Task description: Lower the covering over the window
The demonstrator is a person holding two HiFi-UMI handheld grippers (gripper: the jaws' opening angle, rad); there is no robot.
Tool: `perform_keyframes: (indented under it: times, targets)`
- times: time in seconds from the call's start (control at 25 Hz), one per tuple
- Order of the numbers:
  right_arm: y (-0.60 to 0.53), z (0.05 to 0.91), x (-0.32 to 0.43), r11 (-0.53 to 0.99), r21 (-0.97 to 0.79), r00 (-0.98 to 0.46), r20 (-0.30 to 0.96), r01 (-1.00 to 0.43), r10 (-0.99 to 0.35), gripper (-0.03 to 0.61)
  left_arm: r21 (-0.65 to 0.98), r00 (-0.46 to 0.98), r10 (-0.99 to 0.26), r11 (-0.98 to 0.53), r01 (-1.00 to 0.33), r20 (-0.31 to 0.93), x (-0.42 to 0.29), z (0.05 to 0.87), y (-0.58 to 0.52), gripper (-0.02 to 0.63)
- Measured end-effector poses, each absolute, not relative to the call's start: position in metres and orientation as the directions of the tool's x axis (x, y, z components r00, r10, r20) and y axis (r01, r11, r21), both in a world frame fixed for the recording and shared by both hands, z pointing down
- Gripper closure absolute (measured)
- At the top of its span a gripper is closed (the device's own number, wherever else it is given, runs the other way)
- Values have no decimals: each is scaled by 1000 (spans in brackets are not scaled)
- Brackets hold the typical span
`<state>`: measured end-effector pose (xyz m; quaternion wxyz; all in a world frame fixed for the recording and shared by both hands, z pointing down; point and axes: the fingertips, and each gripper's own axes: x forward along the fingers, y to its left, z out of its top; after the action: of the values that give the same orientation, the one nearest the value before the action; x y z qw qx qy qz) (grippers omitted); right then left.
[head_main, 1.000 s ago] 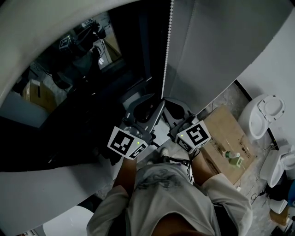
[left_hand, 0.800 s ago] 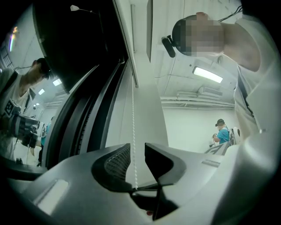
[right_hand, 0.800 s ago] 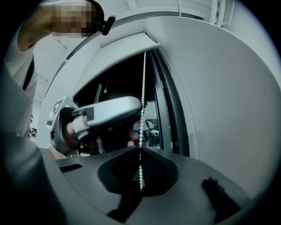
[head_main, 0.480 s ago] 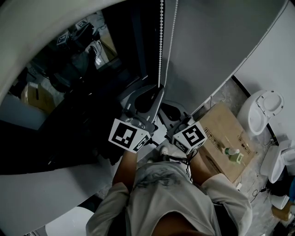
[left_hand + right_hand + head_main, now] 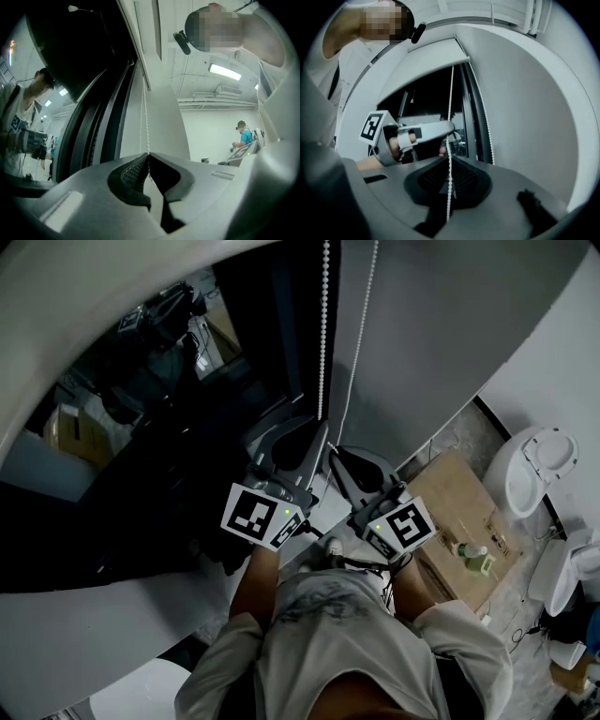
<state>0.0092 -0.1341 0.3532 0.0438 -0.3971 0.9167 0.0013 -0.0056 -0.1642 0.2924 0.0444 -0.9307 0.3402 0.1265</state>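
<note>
Blind [image 5: 425, 61] sits high, covering only the top of the dark window [image 5: 169, 446], well above both tongs. The left tongs [image 5: 316, 427], wider a second ago, have just been closing and now pinch the bead chain [image 5: 324, 324]. The chain's two strands, close together before, now hang apart. The right tongs [image 5: 339, 451] sit just below and to the right, shut on the chain too. A grey wall [image 5: 450, 324] stands right of the window. A box [image 5: 459, 512] carrying a bottle [image 5: 476, 562] lies on the floor.
</note>
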Motion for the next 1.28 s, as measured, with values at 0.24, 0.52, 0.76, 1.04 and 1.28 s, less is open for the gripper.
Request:
perform_keyframes:
  times: [0.24,0.52,0.76,1.04,1.28]
  targets:
    - [-130,313,28,677,-18,-662,-194,-735,-724,558,-5,743,-636,-759,-651,-208,-5,317,-165,601]
    - [-129,285,27,684,11,-664,-254,-729,-703,482,62,757,-641,-767,-639,-127,-1,365,-158,601]
    - [-136,274,14,704,33,-685,-271,-709,-677,476,97,767,-637,-770,-631,-72,6,395,-148,601]
    - [-148,273,2,714,48,-701,-251,-698,-668,466,121,777,-629,-774,-622,-23,11,422,-141,601]
    - [-152,273,1,711,28,-692,-258,-703,-674,543,113,786,-617,-783,-612,-17,15,422,-135,598]
